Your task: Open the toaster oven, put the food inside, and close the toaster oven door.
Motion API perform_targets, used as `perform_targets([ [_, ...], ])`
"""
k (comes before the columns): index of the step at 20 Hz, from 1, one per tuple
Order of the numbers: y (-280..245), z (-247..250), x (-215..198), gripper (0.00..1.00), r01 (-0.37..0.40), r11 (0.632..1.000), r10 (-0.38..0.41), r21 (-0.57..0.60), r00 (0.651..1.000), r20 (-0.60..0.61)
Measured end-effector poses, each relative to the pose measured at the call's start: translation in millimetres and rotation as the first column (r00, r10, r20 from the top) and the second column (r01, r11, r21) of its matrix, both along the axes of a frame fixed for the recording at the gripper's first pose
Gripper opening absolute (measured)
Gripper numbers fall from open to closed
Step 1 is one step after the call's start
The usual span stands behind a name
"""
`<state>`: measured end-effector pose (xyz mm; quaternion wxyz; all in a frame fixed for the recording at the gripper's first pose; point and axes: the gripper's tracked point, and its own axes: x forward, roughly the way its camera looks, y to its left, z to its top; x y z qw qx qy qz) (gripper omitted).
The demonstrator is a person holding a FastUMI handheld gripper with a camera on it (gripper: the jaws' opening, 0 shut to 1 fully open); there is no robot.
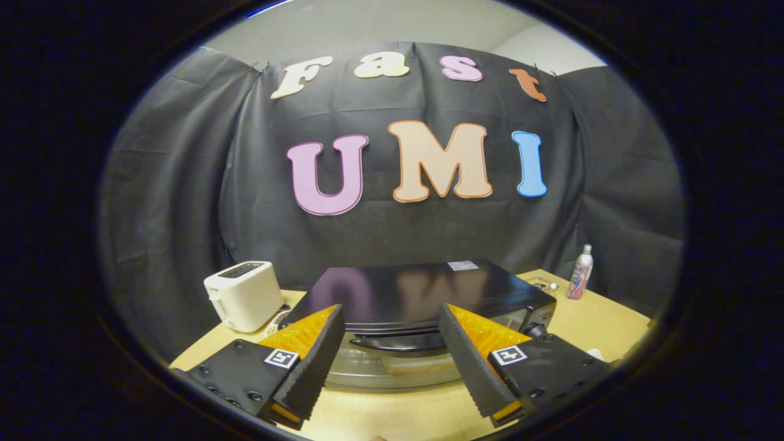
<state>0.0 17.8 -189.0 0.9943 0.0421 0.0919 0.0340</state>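
Gripper view: the tool [389,318] sits low over the pale wooden surface [606,318], aimed level at the booth's back wall, its two fingers [318,349] spread wide apart with nothing held between them. Each finger bears a small square marker on its base.

Just ahead, at twelve o'clock from the fingers and framed in the gap between them, stands the glossy black toaster oven [416,294]. Its flat top reflects the wall behind. Its glass door [392,367] is closed and upright, with the dark curved door handle [398,342] running across the top edge of the glass, midway between the fingertips but beyond them, not touched. A knob shows on the oven's front at about two o'clock, just past the right finger.

At ten o'clock, well apart from the oven on the surface, stands a cream-white two-slot toaster [244,295]. At two o'clock, beyond the oven near the far edge, stands a slim silver bottle with a pink label [580,272].

Draped black cloth [171,184] walls the booth behind everything, with a pale ceiling above it.
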Motion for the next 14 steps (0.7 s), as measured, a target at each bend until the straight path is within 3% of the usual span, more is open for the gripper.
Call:
perform_targets([
  [7, -31, 49, -6, 0.98, 0.019, 0.998, -0.014, -0.064, 0.996, 0.087],
  [14, -44, 56, -7, 0.98, 0.024, 0.996, -0.017, -0.088, 0.996, 0.085],
])
